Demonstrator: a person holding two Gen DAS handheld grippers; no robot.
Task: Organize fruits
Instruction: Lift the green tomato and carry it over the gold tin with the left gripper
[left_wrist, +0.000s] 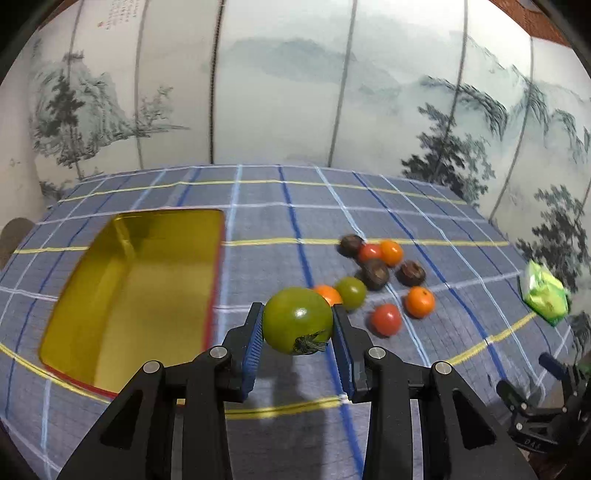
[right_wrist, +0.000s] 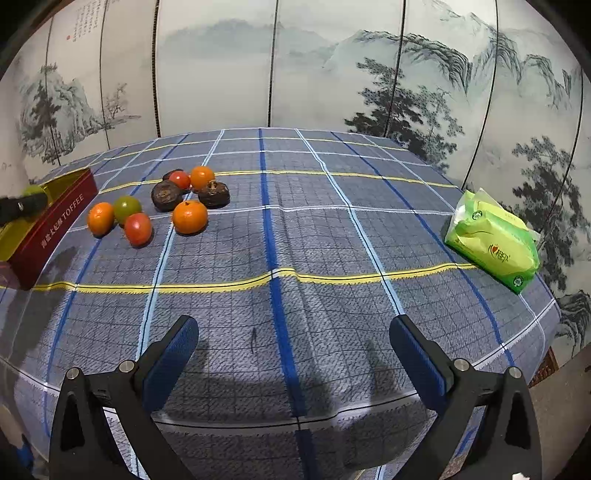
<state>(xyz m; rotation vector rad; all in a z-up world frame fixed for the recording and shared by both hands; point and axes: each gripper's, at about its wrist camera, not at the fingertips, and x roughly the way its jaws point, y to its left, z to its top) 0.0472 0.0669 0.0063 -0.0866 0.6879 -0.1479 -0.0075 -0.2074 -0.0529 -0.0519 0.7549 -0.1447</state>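
My left gripper (left_wrist: 297, 320) is clamped on a green tomato (left_wrist: 297, 320), both blue pads pressing its sides, the fruit lifted clear of the checked tablecloth (left_wrist: 280, 221). Its stalk end faces me; the far side is hidden. To the left of it lies the open tin (left_wrist: 110, 332), gold inside with a red outer wall; from the left wrist I see nothing in it, though its near corner is cut off behind the gripper's black frame. From the right wrist I read "TOFFEE" on the red side, and the tin's near end runs off the picture edge.

Beyond the held tomato the rest of the fruit sits in a loose cluster on the cloth: a smaller green tomato (left_wrist: 351, 292), an orange one (left_wrist: 327, 293) half hidden behind what I hold, a red tomato (left_wrist: 386, 319), a mandarin (left_wrist: 420, 302), and further back three dark brown wrinkled fruits (left_wrist: 375, 274) I cannot identify, with a red and an orange piece tucked among them. This view is motion-blurred, so edges are soft.

My right gripper (right_wrist: 293, 343) hangs over bare cloth with its jaws spread wide and nothing between them. A green tissue pack (right_wrist: 495, 243) lies near the table's right edge, well apart from the fruit
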